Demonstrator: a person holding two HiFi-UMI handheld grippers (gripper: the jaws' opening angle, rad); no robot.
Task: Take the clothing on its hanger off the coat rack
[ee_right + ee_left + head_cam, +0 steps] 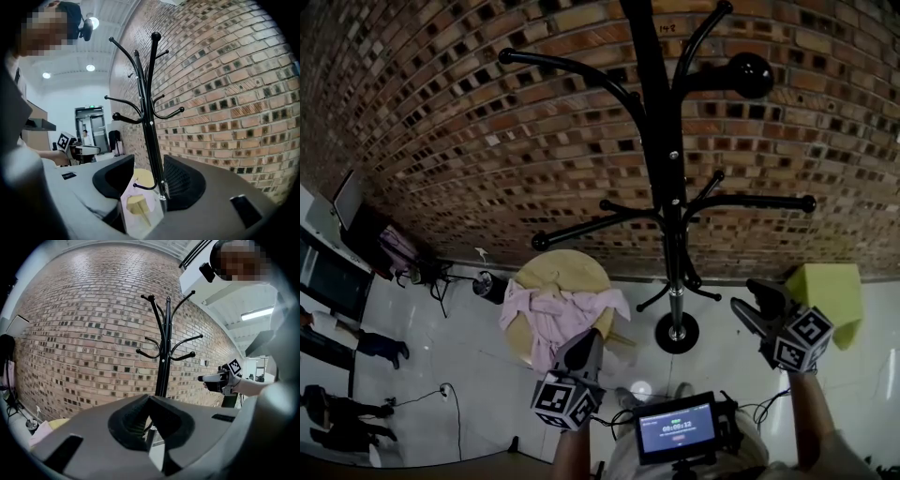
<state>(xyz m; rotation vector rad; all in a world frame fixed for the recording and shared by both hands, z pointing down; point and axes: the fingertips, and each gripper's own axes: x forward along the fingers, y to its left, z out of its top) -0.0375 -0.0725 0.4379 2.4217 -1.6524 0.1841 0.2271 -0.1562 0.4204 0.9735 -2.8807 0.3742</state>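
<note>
Brick wall [441, 122] behind a top-cropped coat rack [661, 141]; left hand-held gripper [589, 339] closed, right hand-held gripper [757, 302] open, empty.

Black coat rack [656, 94], pink clothing [558, 317], red-brown brick wall [441, 112], lime-green block [830, 286]

Two grippers held out low: left closed, right parted.

In the head view the left gripper [592, 335] sits at 6 o'clock and points toward 12, its jaws meeting at the tips with nothing between them; its marker cube [566, 400] and the left forearm [572, 457] trail below. The right gripper [747, 297] sits at 4 o'clock and points toward 10, jaws apart and gripping nothing, with the right forearm [811, 417] running down toward 5.
</note>
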